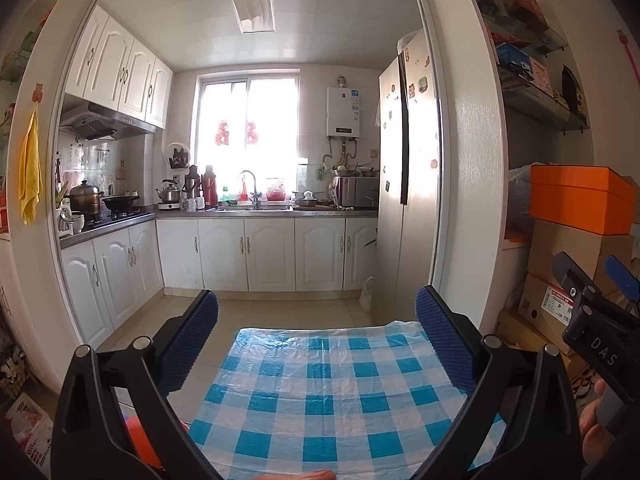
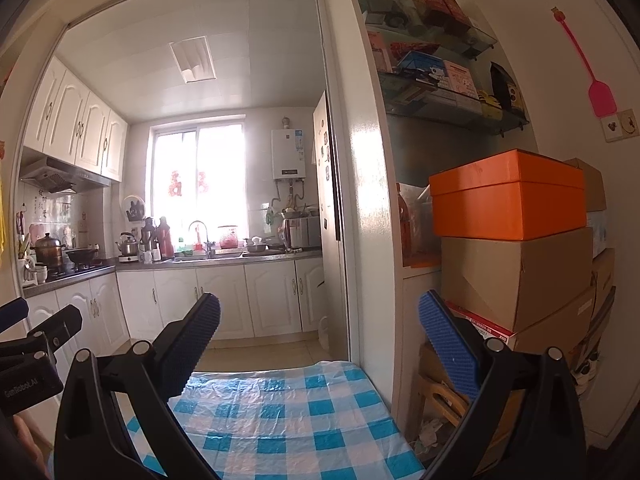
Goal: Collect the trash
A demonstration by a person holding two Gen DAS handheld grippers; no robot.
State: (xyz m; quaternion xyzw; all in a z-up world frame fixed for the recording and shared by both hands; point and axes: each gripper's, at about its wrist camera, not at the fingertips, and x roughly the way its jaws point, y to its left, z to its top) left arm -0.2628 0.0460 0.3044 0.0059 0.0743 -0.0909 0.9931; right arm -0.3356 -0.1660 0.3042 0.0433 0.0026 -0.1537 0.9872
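Two hand-held grippers are held over a surface covered by a blue-and-white checked plastic cloth, which is taken here as the landmark. Just above the near part of the cloth, the left hand-held gripper is seen with its blue-padded fingers spread wide apart and nothing between them. To the right of the cloth, the right hand-held gripper is likewise held with its fingers well apart and empty; it is also caught at the right edge of the left wrist view, where part of a hand is seen on its handle. No trash can be made out on the cloth in either view; small pale scraps are seen on the floor just right of the cloth, below a wooden stool, though what they are cannot be told. Beyond the cloth's right side, an orange box is stacked on cardboard boxes. Past the cloth's far edge, a kitchen is seen through a doorway, with white cabinets, a counter carrying a sink, and a tall fridge to the right.
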